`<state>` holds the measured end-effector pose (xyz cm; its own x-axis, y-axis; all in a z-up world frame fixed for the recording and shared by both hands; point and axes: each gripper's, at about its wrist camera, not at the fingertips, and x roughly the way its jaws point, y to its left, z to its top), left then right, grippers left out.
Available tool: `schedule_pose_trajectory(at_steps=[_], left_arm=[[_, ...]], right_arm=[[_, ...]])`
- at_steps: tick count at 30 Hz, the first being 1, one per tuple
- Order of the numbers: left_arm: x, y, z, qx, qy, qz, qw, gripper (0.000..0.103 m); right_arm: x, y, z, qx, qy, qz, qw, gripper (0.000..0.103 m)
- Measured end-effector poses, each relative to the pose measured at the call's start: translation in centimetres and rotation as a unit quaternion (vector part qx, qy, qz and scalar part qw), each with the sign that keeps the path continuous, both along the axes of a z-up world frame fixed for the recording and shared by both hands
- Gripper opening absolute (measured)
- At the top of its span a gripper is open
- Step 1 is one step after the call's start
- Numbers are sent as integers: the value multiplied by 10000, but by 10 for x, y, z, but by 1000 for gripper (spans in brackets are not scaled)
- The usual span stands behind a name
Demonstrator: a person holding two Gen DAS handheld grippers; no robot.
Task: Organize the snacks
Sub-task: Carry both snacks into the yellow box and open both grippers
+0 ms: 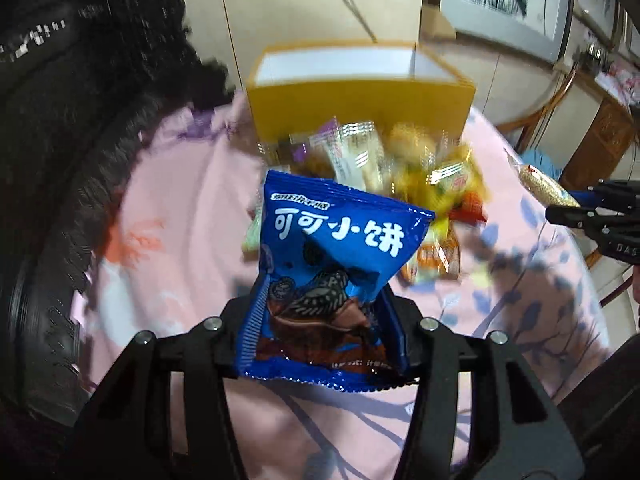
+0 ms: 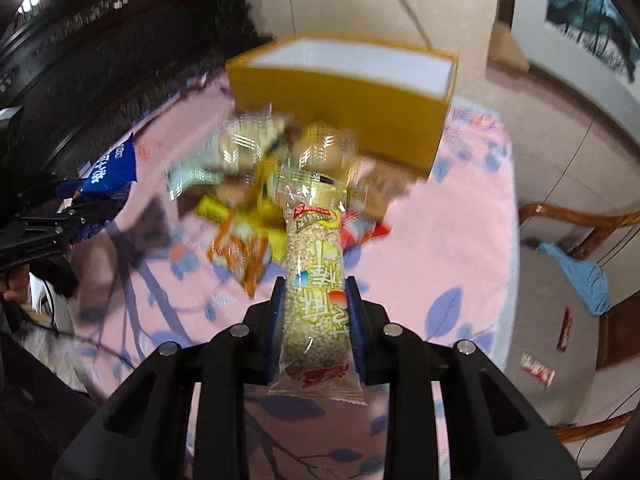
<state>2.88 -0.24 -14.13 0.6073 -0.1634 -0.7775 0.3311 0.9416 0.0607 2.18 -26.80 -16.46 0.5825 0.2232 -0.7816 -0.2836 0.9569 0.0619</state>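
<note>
Clamped between the black fingers of the left gripper (image 1: pixel 320 344), a glossy blue cocoa-biscuit packet with white Chinese lettering (image 1: pixel 332 264) stands upright above a round tabletop draped in a pink cloth printed with blue leaves (image 1: pixel 180 200). Across from it, the right gripper (image 2: pixel 316 328) squeezes a long clear-wrapped puffed-grain bar with a yellow and red label (image 2: pixel 314 292) between its blue-padded fingers (image 2: pixel 276 320), the bar pointing forward toward the middle of the cloth.

Both snacks are held clear of the cloth, short of the open yellow cardboard box with a white lining (image 1: pixel 360 92) that sits at the far side of the tabletop. What can be seen of the box's inside is bare white wall; its floor is hidden, so whether anything has gone in cannot be told.

Just in front of the box, touching or nearly touching its near wall, lies a loose heap of mixed snack packets in clear, yellow, orange and red wrappers (image 2: pixel 272 184), blurred in both views. Two small wrapped snacks on the floor (image 2: pixel 538 368) lie beside a wooden chair (image 2: pixel 580 216), well apart from the tabletop.

By the look of it, the sorting is at an early stage: two items are in hand, while most of the heap has yet to be picked up.
</note>
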Motion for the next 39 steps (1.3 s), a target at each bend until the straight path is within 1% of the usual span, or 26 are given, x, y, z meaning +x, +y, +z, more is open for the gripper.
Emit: schedule_pose_trajectory(at_steps=[4,7,11,13,17,20,23,26,27,28,29,30,31,32,33,34,35,37,39], left_arm=[[25,0,45,-183,-408,-68,9990,52],[57,-13,78,-273,-762,-180,9966,52],[107,-35,117,-516,-1028,-425,9925,52],[128,-44,128,-579,-1121,-468,9909,52],[174,-69,136,-589,-1193,-509,9898,52],[211,-82,135,-662,-1101,-431,9908,52],[249,-92,129,-628,-999,-261,9927,52],[283,-98,115,-602,-828,-40,9947,54],[297,-100,106,-527,-721,143,9959,59],[305,-99,103,-473,-660,267,9963,67],[312,-97,99,-330,-611,543,9961,81],[309,-92,100,-260,-646,723,9950,82],[305,-88,104,-277,-713,790,9939,82],[294,-82,112,-464,-839,733,9927,86],[284,-77,117,-578,-950,708,9913,90],[273,-72,122,-628,-1056,727,9898,92],[266,-70,125,-648,-1096,726,9892,94],[247,-61,129,-726,-1101,667,9890,95],[226,-52,126,-875,-1042,688,9883,97]], right_arm=[[18,-6,34,294,-282,-199,9990,29],[48,-10,66,395,-612,-332,9968,29],[90,-18,97,535,-910,-511,9931,29],[114,-20,107,463,-1075,-571,9915,29],[155,-23,118,478,-1173,-633,9899,29],[183,-23,118,484,-1125,-729,9898,29],[210,-22,117,491,-1077,-844,9894,29],[233,-18,113,468,-1036,-939,9891,31],[243,-17,109,451,-896,-966,9903,38],[252,-16,104,380,-677,-1090,9910,53],[255,-16,104,267,-584,-1230,9903,60],[253,-17,108,199,-593,-1323,9892,62],[245,-17,113,258,-720,-1304,9885,62],[237,-17,117,325,-849,-1256,9879,62],[226,-17,122,386,-963,-1206,9873,62],[219,-17,124,412,-991,-1179,9872,62],[210,-16,126,461,-959,-1133,9878,62],[195,-17,126,666,-860,-1060,9884,62],[174,-17,125,830,-860,-1016,9876,62]])
